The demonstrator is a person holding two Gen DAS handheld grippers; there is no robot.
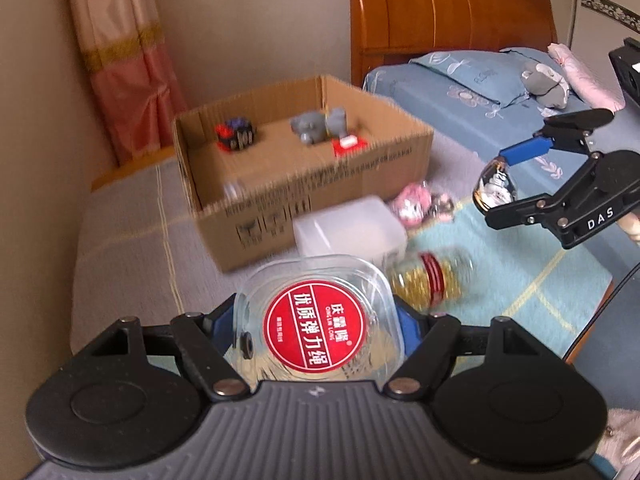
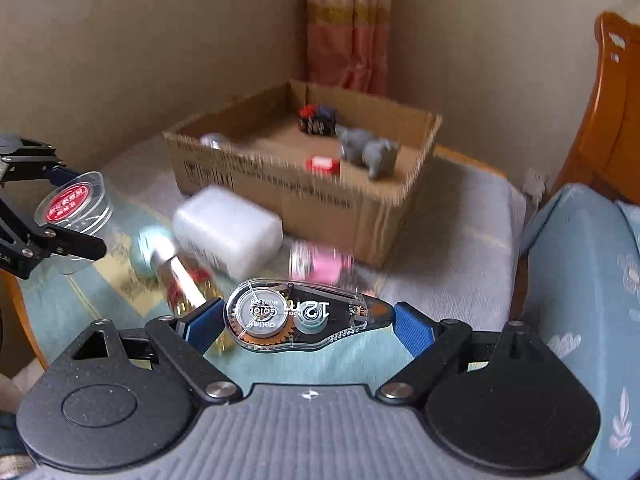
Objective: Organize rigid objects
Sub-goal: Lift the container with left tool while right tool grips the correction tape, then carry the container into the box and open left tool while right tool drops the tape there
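My left gripper [image 1: 316,320] is shut on a clear plastic spool case with a red round label [image 1: 314,326]; it also shows in the right wrist view [image 2: 74,204]. My right gripper [image 2: 308,316] is shut on a clear correction tape dispenser [image 2: 296,316], also visible in the left wrist view [image 1: 494,188]. Both are held above the bed. An open cardboard box [image 1: 320,184] stands ahead, holding a dark cube [image 1: 236,136], a grey elephant figure [image 1: 318,126] and a small red box [image 1: 348,144].
On the bedcover before the box lie a white plastic box [image 1: 348,228], a jar of gold beads with a red band [image 1: 432,278] and a pink round item [image 1: 412,204]. A wooden headboard [image 1: 440,12], blue pillow [image 1: 460,76] and curtain [image 1: 124,56] stand behind.
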